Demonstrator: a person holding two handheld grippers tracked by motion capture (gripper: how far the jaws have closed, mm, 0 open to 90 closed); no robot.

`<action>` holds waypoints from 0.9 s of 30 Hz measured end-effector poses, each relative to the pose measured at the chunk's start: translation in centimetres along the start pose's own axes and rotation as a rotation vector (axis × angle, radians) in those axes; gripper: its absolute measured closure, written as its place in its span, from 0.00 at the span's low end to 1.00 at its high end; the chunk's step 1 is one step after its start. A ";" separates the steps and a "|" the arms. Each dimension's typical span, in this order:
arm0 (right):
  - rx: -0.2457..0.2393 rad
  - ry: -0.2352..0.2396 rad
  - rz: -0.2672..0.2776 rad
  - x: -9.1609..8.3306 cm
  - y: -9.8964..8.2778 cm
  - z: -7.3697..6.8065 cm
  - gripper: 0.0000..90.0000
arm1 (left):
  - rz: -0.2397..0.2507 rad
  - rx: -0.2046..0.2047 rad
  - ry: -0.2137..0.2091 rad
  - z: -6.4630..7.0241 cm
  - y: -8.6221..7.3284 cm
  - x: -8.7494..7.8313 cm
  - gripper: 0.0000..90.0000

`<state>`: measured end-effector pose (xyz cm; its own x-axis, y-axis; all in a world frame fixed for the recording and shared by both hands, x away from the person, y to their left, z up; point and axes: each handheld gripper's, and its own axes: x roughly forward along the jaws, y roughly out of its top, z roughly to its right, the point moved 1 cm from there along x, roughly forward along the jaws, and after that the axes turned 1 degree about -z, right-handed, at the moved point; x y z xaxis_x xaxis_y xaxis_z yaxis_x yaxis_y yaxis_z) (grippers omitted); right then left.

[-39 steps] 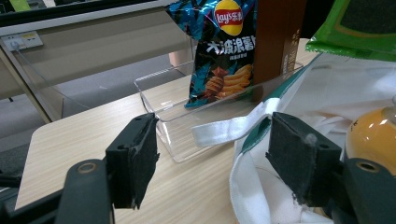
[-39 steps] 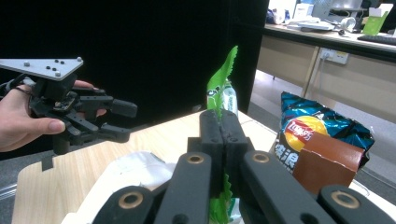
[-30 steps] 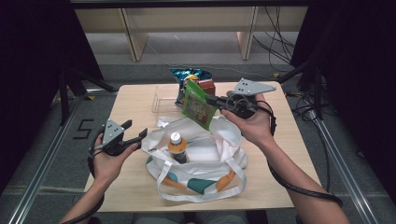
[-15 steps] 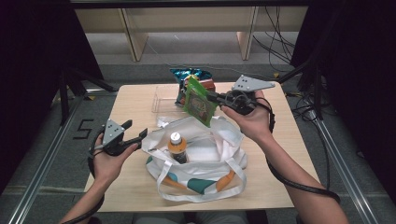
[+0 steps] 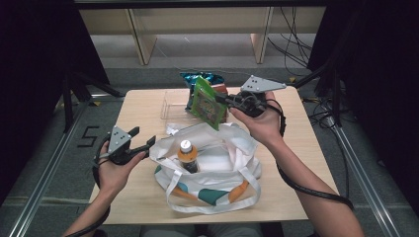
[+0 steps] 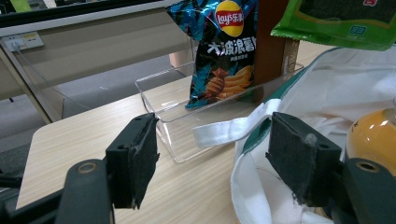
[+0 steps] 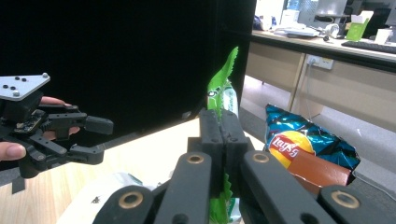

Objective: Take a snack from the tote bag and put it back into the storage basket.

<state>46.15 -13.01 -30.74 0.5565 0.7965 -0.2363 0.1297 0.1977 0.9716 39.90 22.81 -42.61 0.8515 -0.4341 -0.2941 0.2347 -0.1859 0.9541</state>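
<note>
Green snack packet (image 5: 206,102) is pinched by its edge in the clenched right gripper (image 5: 221,99) above the white tote bag (image 5: 217,163); left gripper (image 5: 146,144) is held open beside the rim w/ nothing gripped; packet could prob snag the orange-capped bottle (image 5: 187,156) or get dropped outside.

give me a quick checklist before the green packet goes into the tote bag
1. Right tool shut on the green snack packet: ok.
2. Packet lifted free of the clear tray: ok.
3. White tote bag mouth open: ok.
4. Left tool gripping the bag rim: not ok, jaws open, strap lying between them.
5. Room inside beside the orange-capped bottle: cannot tell.
</note>
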 end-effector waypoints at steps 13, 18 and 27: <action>-0.010 -0.010 0.008 1.0 0.3 0.4 1.00 | 0.000 0.000 0.000 0.0 0.0 0.0 0.36; -0.025 -0.017 0.024 1.3 0.5 0.6 1.00 | 0.001 0.000 0.000 0.0 0.0 0.0 0.36; -0.023 -0.035 0.038 1.8 0.9 0.7 1.00 | 0.003 0.000 -0.002 0.0 0.0 0.0 0.36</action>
<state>47.84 -11.80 -30.32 0.5888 0.7836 -0.1981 0.0888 0.1808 0.9795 39.93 22.81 -42.59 0.8514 -0.4359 -0.2916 0.2325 -0.1846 0.9549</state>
